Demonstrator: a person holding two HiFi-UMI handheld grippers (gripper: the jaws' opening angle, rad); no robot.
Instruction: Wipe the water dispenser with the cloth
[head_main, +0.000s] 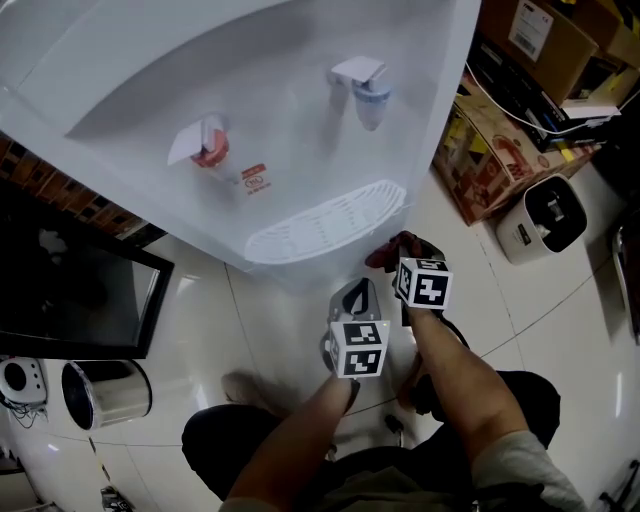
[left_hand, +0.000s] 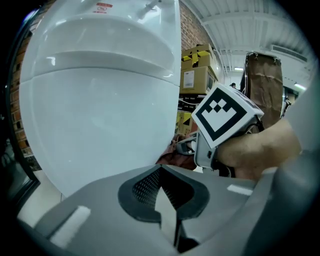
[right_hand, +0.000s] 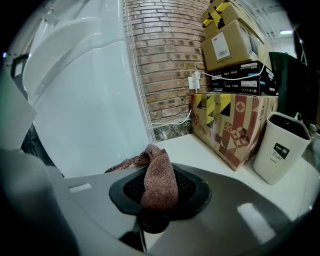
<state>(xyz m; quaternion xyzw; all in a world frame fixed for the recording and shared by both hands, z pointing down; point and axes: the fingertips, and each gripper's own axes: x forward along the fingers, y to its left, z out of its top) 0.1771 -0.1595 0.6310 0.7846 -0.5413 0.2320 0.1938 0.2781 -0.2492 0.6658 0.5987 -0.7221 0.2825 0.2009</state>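
The white water dispenser (head_main: 250, 70) fills the upper head view, with a red tap (head_main: 205, 145), a blue tap (head_main: 370, 95) and a ribbed drip tray (head_main: 325, 220). My right gripper (head_main: 402, 252) is shut on a reddish-brown cloth (head_main: 385, 255) just below the tray's right end, close to the dispenser's lower front. In the right gripper view the cloth (right_hand: 159, 175) stands pinched between the jaws (right_hand: 157, 200), its loose end trailing left. My left gripper (head_main: 355, 292) sits beside it, lower left, jaws together (left_hand: 162, 192) and empty, facing the dispenser's body (left_hand: 100, 110).
Patterned cardboard boxes (head_main: 500, 150) and a white bin (head_main: 545, 220) stand on the tiled floor to the right. A black screen-like panel (head_main: 70, 290) and a metal cylinder (head_main: 105, 395) are at the left. A brick wall (right_hand: 165, 60) rises behind the dispenser.
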